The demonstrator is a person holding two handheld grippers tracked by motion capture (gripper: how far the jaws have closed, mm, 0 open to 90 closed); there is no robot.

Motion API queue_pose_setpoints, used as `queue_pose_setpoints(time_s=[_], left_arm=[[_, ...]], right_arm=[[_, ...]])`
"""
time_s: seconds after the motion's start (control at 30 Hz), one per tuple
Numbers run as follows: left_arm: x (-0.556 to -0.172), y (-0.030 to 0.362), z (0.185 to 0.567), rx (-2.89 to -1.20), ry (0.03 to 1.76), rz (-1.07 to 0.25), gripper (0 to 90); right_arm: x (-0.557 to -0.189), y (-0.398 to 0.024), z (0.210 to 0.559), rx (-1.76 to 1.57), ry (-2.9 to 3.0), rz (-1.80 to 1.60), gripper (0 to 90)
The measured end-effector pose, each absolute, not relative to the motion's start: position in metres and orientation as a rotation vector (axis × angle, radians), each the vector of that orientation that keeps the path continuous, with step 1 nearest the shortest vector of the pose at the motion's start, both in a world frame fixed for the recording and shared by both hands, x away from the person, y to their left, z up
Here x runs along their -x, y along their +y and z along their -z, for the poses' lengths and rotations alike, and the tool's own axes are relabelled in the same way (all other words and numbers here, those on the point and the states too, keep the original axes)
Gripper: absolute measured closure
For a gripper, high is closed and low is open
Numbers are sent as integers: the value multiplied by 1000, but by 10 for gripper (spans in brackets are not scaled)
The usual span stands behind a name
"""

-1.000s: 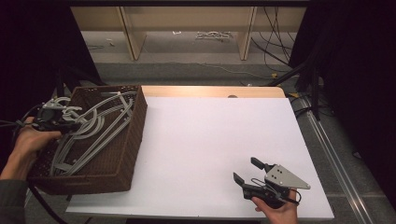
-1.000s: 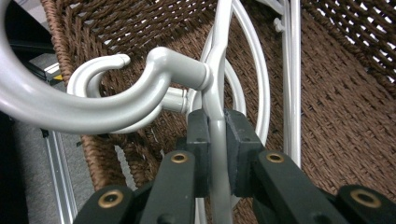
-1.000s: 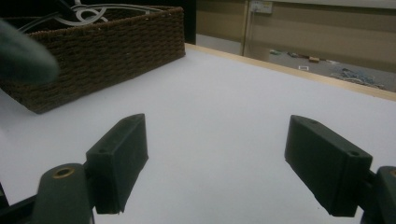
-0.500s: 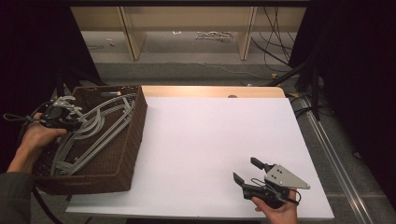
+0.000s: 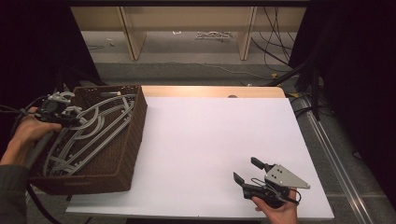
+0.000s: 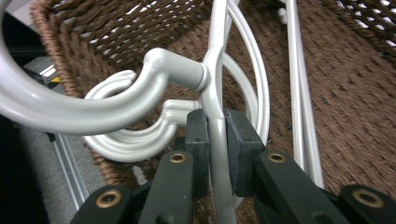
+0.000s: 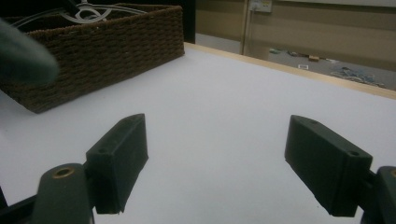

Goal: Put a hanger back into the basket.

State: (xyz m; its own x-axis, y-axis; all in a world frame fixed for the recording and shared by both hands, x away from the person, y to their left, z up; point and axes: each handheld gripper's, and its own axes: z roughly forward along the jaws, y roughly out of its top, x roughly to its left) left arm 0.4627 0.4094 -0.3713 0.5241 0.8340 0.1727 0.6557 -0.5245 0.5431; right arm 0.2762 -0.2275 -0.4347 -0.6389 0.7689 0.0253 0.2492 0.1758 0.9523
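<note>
Several grey plastic hangers [image 5: 91, 130] lie stacked in a brown wicker basket [image 5: 135, 135] at the table's left. My left gripper [image 5: 58, 112] is at the basket's far left corner, shut on one hanger's neck. In the left gripper view the pads [image 6: 198, 135] squeeze the grey hanger [image 6: 215, 88] just below its hook, with more hooks behind it over the basket floor [image 6: 355, 93]. My right gripper [image 5: 246, 170] rests near the table's front right, held by a hand, open with nothing between its jaws. In its own view the right gripper [image 7: 215, 140] faces bare white tabletop.
The white table top [image 5: 210, 135] stretches between the basket and the right gripper. In the right gripper view the basket [image 7: 107, 46] stands at the far left. Wooden shelving [image 5: 187, 23] and cables lie on the floor behind the table.
The left hand and its gripper have shifted slightly along the basket's left side, and the held hanger's hook end moved with them. The right gripper has stayed put.
</note>
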Motion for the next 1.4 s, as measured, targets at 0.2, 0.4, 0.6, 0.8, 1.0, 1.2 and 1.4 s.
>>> queue_pose_setpoints(time_s=[0.2, 0.4, 0.6, 0.8, 1.0, 1.2, 1.4], left_arm=[[-461, 410, 384, -2356, 1278, -513, 797], [-463, 411, 401, -2358, 1345, -503, 798], [-463, 408, 400, -2389, 1334, -529, 782], [-457, 409, 394, -2337, 1377, -586, 653], [-447, 407, 385, -2255, 1384, -634, 548], [-437, 400, 383, -2190, 1371, -655, 445], [-428, 392, 378, -2145, 1361, -673, 367]], right_arm=[[-276, -227, 435, -958, 1983, -1467, 222], [-276, -227, 435, -956, 1987, -1475, 222], [-276, -227, 435, -954, 1988, -1469, 222], [-276, -228, 434, -958, 1984, -1465, 222], [-276, -227, 434, -955, 1992, -1465, 222], [-276, -227, 434, -954, 1981, -1471, 222], [-276, -227, 434, -956, 1995, -1467, 222]])
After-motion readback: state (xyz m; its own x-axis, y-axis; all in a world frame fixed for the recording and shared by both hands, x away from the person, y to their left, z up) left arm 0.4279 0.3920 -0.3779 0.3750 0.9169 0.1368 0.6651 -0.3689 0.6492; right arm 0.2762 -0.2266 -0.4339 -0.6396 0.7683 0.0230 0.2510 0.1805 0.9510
